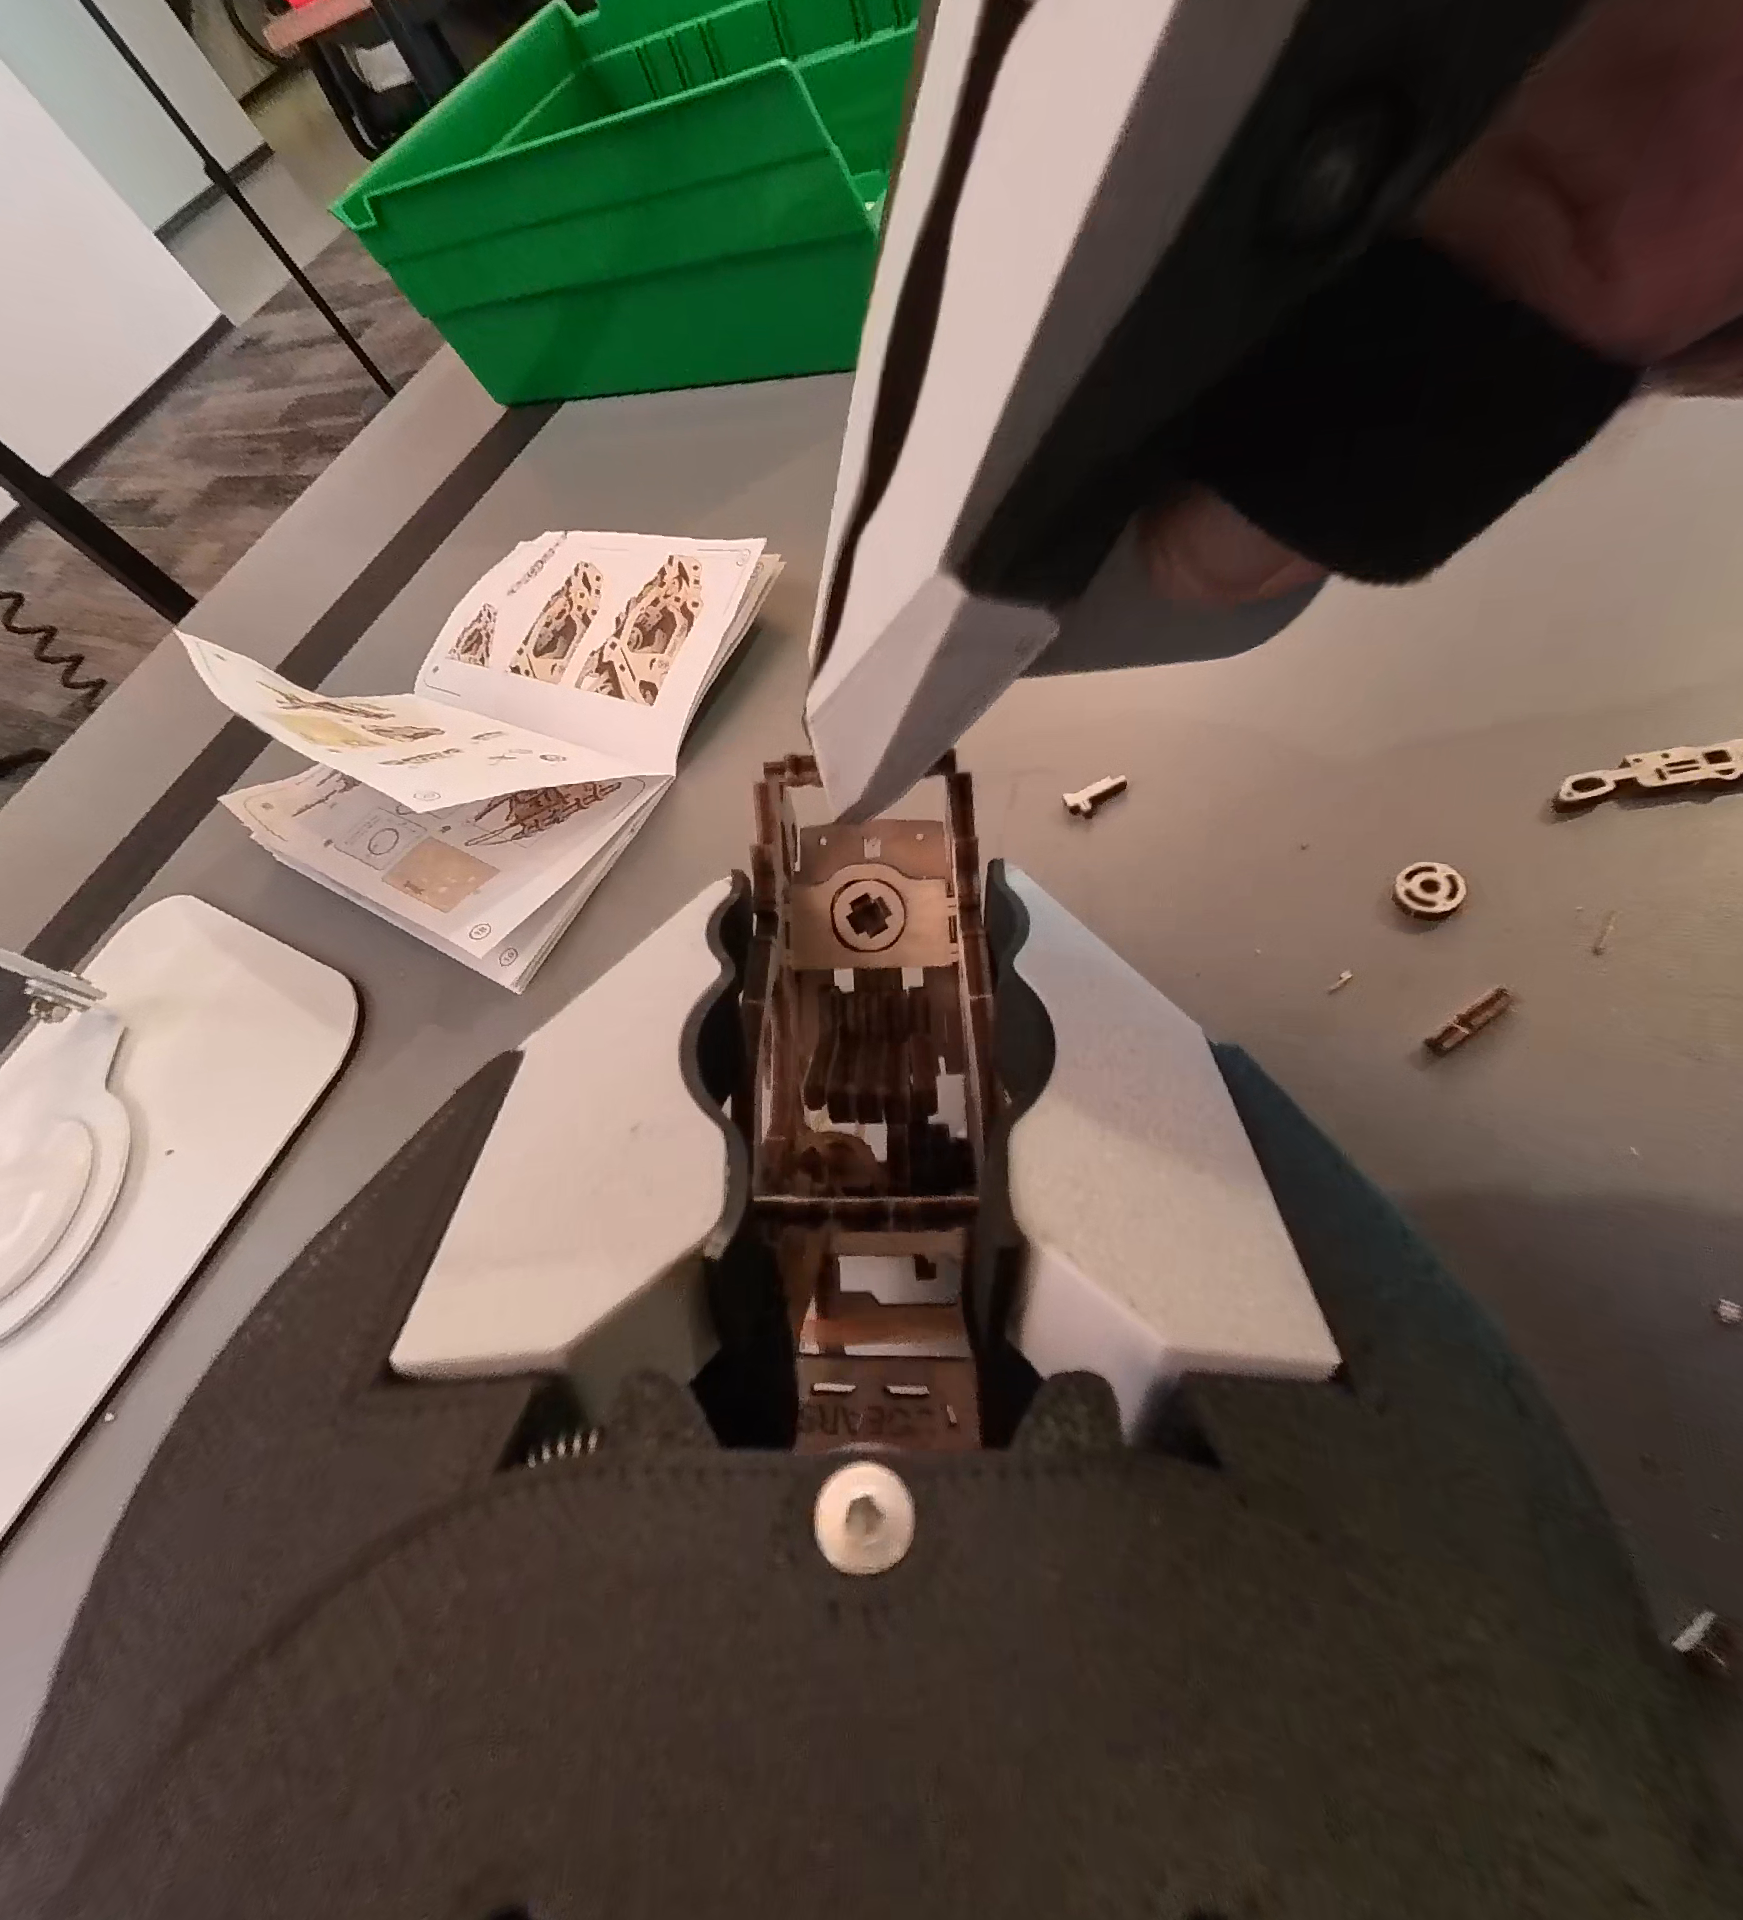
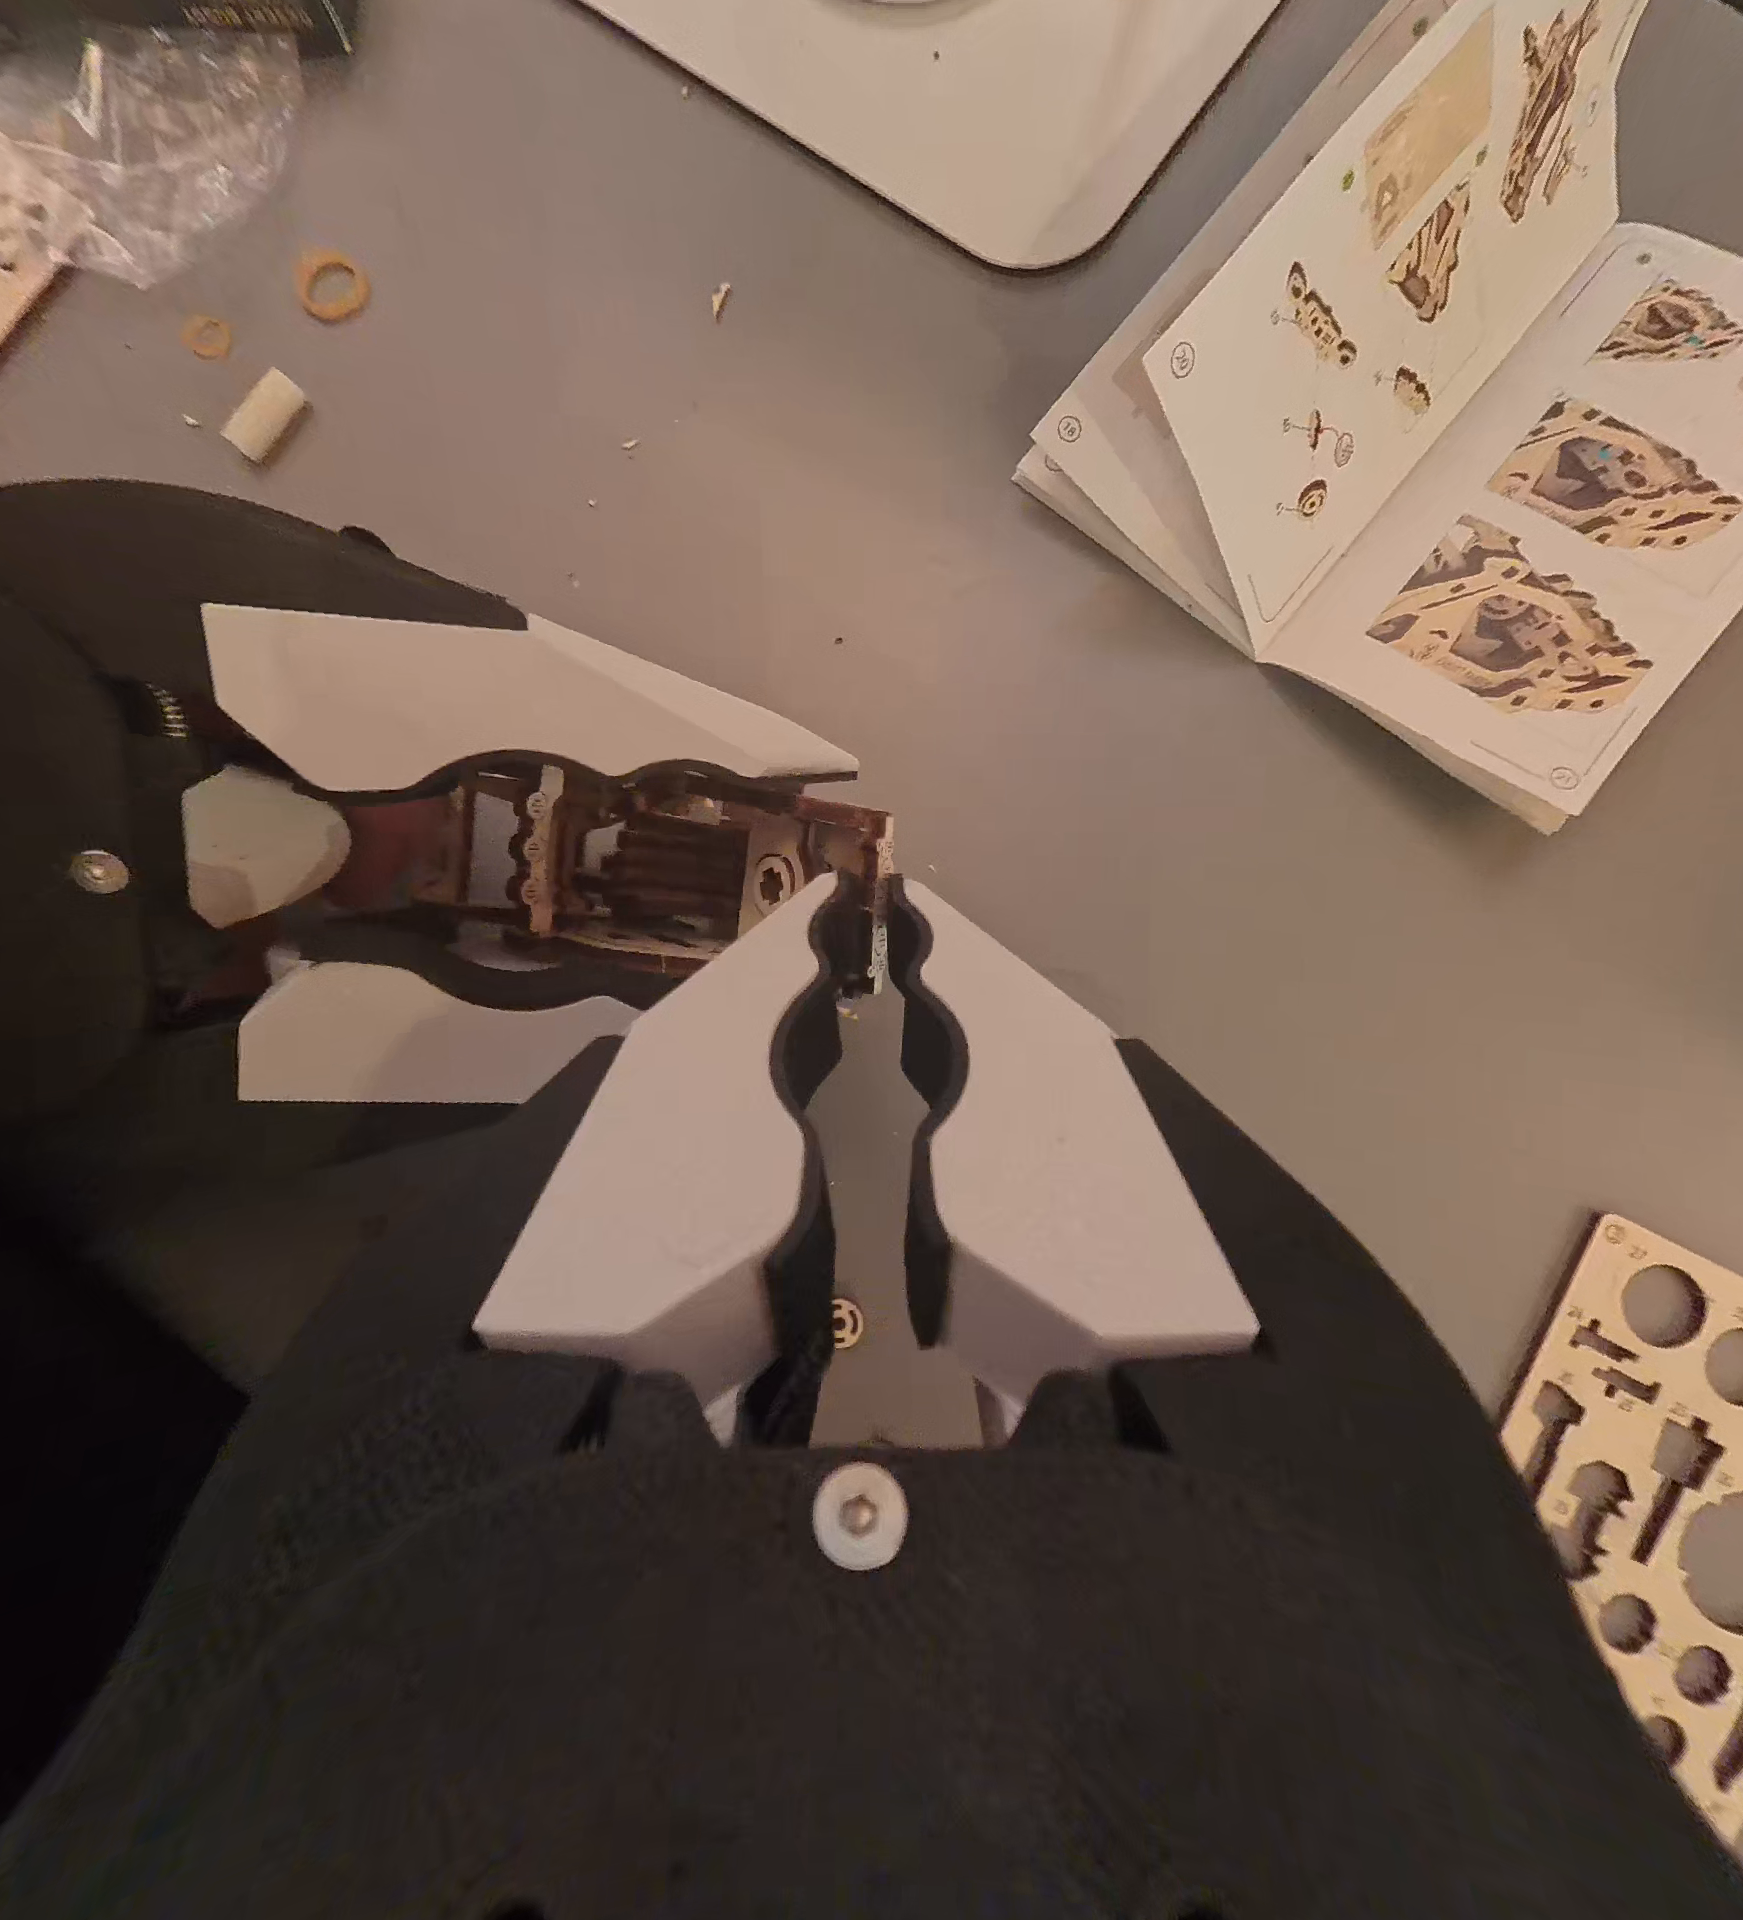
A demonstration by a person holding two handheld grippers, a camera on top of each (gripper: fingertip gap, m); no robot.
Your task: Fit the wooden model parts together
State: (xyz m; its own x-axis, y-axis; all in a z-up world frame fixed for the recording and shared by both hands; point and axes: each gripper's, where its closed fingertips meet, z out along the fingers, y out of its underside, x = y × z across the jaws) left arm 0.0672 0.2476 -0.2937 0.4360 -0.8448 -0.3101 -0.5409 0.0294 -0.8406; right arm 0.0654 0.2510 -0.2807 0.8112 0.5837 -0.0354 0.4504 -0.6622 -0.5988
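Left gripper point(image 1: 867, 1049) has its jaws clamped on the boxy brown laser-cut wooden model point(image 1: 862, 1039), keeping it steady. Right gripper point(image 2: 862, 894), jaws nearly shut, pinches a thin wooden piece point(image 2: 872, 940) at the model's far end, probably to seat it.

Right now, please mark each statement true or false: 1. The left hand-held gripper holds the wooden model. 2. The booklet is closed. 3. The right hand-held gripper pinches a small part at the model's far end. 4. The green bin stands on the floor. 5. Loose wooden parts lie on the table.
1. True: the left hand-held gripper is shut on the model.
2. False: the booklet lies open on the table.
3. True: the right hand-held gripper is shut on a small part at the model's far end.
4. False: the green bin stands on the table.
5. True: for example, a ring and a strip.
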